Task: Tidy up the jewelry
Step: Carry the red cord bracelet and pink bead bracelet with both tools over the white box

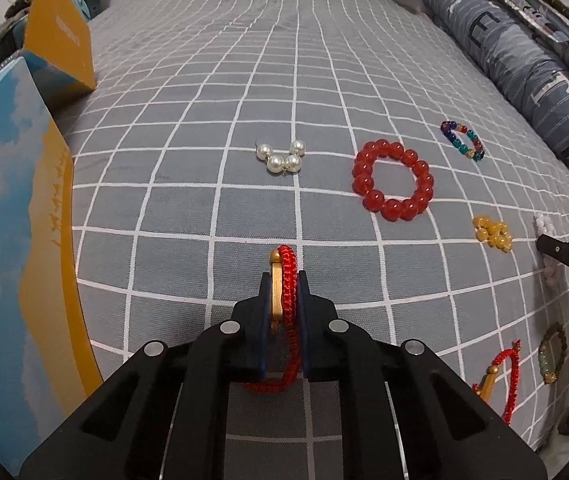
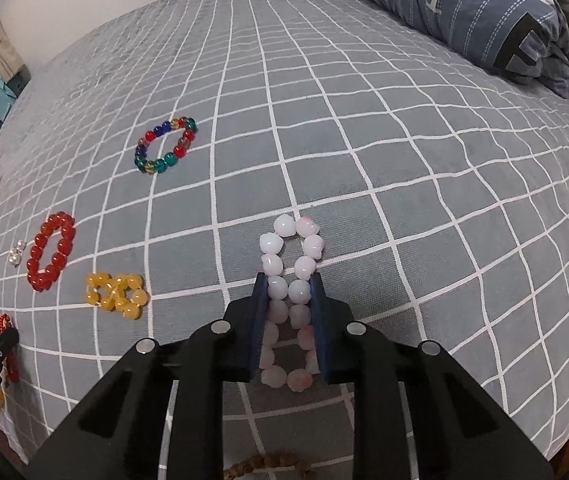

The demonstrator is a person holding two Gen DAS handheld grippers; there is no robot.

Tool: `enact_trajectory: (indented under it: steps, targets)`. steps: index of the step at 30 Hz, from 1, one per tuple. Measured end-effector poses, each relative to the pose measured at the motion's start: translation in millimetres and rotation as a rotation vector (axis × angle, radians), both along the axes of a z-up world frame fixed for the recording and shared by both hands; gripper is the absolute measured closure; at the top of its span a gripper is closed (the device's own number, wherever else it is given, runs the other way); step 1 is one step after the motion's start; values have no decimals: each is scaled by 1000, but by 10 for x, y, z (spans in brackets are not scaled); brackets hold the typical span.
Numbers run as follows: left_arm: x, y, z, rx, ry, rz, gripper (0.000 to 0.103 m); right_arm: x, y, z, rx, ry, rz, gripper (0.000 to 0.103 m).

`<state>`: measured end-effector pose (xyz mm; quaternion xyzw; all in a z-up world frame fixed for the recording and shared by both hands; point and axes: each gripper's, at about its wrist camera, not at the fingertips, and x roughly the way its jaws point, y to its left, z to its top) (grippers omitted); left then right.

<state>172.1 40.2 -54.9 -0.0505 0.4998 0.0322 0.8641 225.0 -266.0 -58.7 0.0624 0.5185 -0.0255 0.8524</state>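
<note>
Both hand-held grippers are clamped on jewelry above a grey bedspread (image 1: 244, 80) with a white grid. At the lower centre of the left wrist view, the left gripper (image 1: 284, 280) pinches a red woven cord bracelet (image 1: 289, 276) together with its gold clasp piece, which sticks out past the fingertips while a loop of cord hangs behind the pads. At the lower centre of the right wrist view, the right gripper (image 2: 287, 280) squeezes a pale pink bead bracelet (image 2: 289, 268) into a narrow oval, with beads pressed against both pads.

Risks, as a judgement: the round pink beads could roll or pop out of the pinch if it lifts quickly, and the stretched elastic may spring the bracelet away. The thin red cord could slide through the left pads, since the hard clasp takes most of the pressure.

Other pieces lie loose on the cover. In the left wrist view, a cluster of white pearls (image 1: 280, 157) sits at centre, a red bead bracelet (image 1: 392, 180) right of it, a multicoloured bead bracelet (image 1: 462, 141) further upper right, and a yellow bead bracelet (image 1: 493, 233) at right. A second red cord bracelet (image 1: 504, 376) and a brown and green bead bracelet (image 1: 552, 354) lie at lower right. Blue and yellow boxes (image 1: 16, 220) stand along the left edge, and a folded striped quilt (image 1: 524, 60) fills the upper right. Nothing blocks either gripper.
</note>
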Motion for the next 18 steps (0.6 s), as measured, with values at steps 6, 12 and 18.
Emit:
enact_trajectory:
  steps: [6, 12, 18]
  targets:
    - [-47, 22, 121, -9, -34, 2, 93, -56, 5, 105, 4, -36, 10, 83]
    - [-86, 17, 195, -1, -65, 5, 93, -123, 64, 229, -25, -105, 34, 83]
    - [-98, 12, 258, 27, -100, 15, 92, -191, 122, 347, -29, -170, 58, 83]
